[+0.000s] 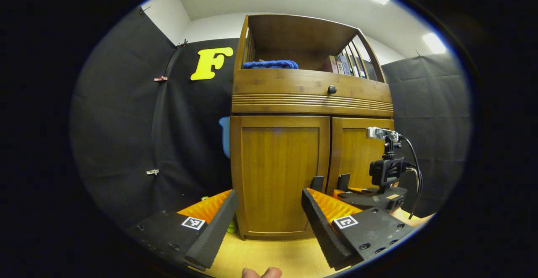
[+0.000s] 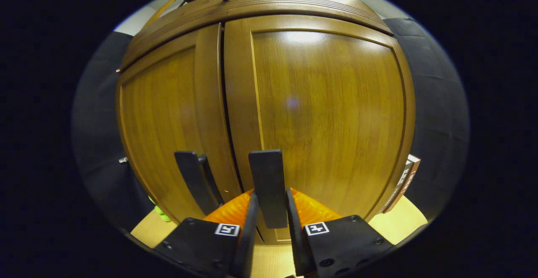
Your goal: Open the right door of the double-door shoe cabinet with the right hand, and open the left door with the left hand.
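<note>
Right gripper (image 2: 270,217) close against the cabinet front, fingers narrowed onto the upright dark handle of the right door (image 2: 265,185); both fingers appear to press its lower end, one each side. The handle's long axis runs vertical, rising straight up between the fingers, and sits at the door's inner edge, just right of the centre seam. Right door (image 2: 332,114) flush with the frame, still closed. A second upright handle (image 2: 194,183), the left door's, stands just left of the seam, free of any grip. From the left gripper view: left gripper (image 1: 269,219) held wide, nothing between its fingers, well back from the cabinet (image 1: 311,101) and low, pointing at the left door (image 1: 277,173), also closed. Left door handle (image 1: 317,183) lies ahead and a little to the right of the left gripper's midline, near the seam; the right gripper's body with its cable shows just beyond, at the right door's handle. A fingertip of the person (image 1: 260,273) shows at the bottom edge. Above the doors, a drawer with a round knob (image 1: 331,89); blue cloth (image 1: 270,64) and books (image 1: 342,64) on the open shelf. Judgement: right hand is nearer and set to pull; hinges sit on the outer edge, so the pull should come toward the person, swinging rightward. Left gripper must advance and shift right first.
</note>
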Demonstrator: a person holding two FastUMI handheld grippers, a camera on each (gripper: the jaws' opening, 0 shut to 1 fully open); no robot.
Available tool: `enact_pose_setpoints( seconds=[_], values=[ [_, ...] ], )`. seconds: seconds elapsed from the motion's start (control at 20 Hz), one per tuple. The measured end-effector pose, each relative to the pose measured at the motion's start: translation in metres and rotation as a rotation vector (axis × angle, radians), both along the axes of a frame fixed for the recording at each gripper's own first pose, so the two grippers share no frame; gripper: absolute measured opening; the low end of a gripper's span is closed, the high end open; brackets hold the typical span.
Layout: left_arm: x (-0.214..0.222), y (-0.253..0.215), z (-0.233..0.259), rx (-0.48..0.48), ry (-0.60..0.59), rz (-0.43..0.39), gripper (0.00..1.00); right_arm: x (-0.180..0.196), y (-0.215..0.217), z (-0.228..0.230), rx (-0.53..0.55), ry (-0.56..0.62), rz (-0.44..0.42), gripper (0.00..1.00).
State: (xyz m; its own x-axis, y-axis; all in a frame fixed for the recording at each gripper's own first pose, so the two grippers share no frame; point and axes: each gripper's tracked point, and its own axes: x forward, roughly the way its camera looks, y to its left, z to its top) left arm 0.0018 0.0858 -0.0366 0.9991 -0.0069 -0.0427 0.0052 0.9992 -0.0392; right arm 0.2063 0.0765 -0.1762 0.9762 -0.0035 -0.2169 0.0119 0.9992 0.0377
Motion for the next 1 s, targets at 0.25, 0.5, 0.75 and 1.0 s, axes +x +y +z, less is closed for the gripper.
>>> enact_pose_setpoints(
  seconds=[0.25,0.5,0.75,1.0],
  values=[
    [-0.006,0.004,-0.008,0.001,0.021,0.008,0.95,0.010,-0.003,0.004,-0.051,-0.040,0.000,0.35],
    [-0.017,0.004,-0.001,-0.013,0.013,0.017,0.95,-0.007,-0.003,0.003,-0.021,0.000,0.022,0.21],
    [-0.029,-0.001,0.004,-0.015,0.003,0.029,0.95,-0.055,-0.013,0.011,0.028,-0.012,0.069,0.21],
    [-0.039,-0.012,0.008,-0.014,0.005,0.038,0.95,-0.101,-0.034,0.017,0.033,-0.016,0.111,0.20]
  ],
)
